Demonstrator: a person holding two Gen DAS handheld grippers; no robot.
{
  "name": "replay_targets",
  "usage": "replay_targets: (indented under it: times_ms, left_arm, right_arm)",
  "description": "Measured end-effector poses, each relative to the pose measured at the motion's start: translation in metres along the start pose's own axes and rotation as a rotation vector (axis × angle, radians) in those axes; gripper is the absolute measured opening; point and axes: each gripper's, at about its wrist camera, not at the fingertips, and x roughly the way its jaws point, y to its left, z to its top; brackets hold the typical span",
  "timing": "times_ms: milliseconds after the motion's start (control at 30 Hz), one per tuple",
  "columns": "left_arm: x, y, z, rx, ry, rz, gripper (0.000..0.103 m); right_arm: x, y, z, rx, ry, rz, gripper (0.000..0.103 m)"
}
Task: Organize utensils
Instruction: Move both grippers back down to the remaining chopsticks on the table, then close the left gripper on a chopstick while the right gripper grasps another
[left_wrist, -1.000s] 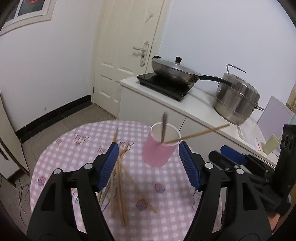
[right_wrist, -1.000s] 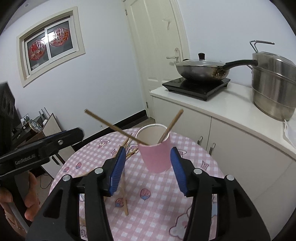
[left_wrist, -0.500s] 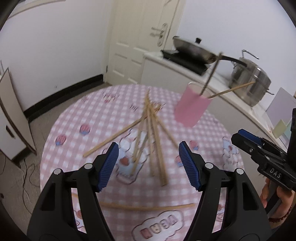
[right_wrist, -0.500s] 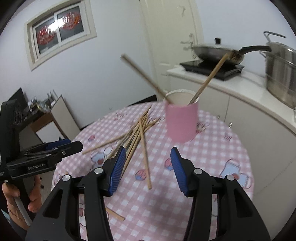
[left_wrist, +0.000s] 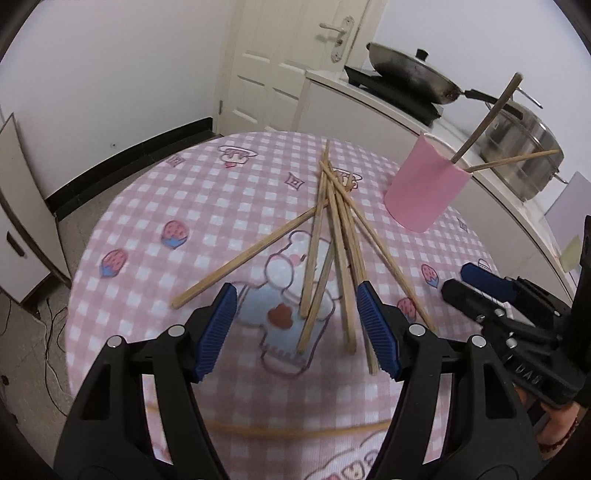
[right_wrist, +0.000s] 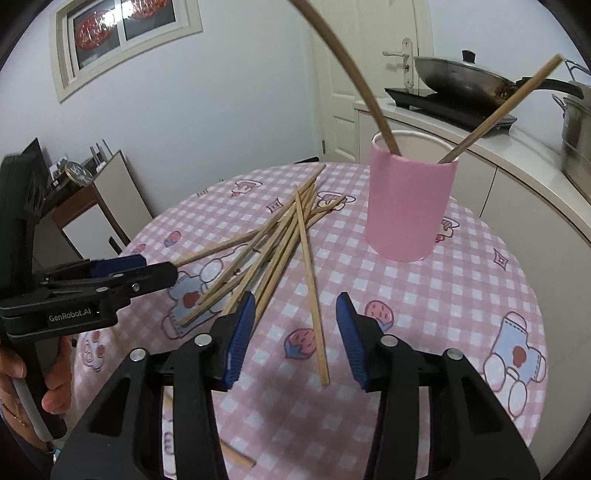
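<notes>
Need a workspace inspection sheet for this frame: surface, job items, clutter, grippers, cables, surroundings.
Surface: round table under a pink checked cloth with cartoon prints.
Job's things: pink cup upright near the table's far edge, two chopsticks leaning in it; loose chopsticks fanned and crossing mid-table; one more chopstick lies across near the front edge.
Clutter: nothing seen on the table.
Grippers: left gripper open above the pile, holding nothing; right gripper closing, one chopstick lying on the cloth below its gap, not gripped.
Cables: wires on the floor, left of the table.
Surroundings: counter with wok on a cooktop, steel pot, white door.
</notes>
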Motion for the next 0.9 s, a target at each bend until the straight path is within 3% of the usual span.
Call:
replay_targets:
  times_ms: [333,733,833,900]
  left_arm:
    - [0.058,-0.008,0.031,0.076,0.085,0.030,0.036]
    - [0.090,-0.024,0.045,0.177,0.113,0.101,0.025]
    - [0.093,-0.024,0.046,0.173,0.132,0.093,0.011]
    - [0.097,-0.023,0.043,0.176,0.143,0.100,0.009]
  right_arm:
    - [0.053,-0.002,0.022,-0.052,0.066,-0.029,0.030]
    - [0.085,-0.011,0.034,-0.081,0.124,-0.016,0.018]
    - [0.087,-0.009,0.034,-0.087,0.135,-0.013,0.013]
    - [0.089,-0.009,0.034,-0.089,0.142,-0.012,0.008]
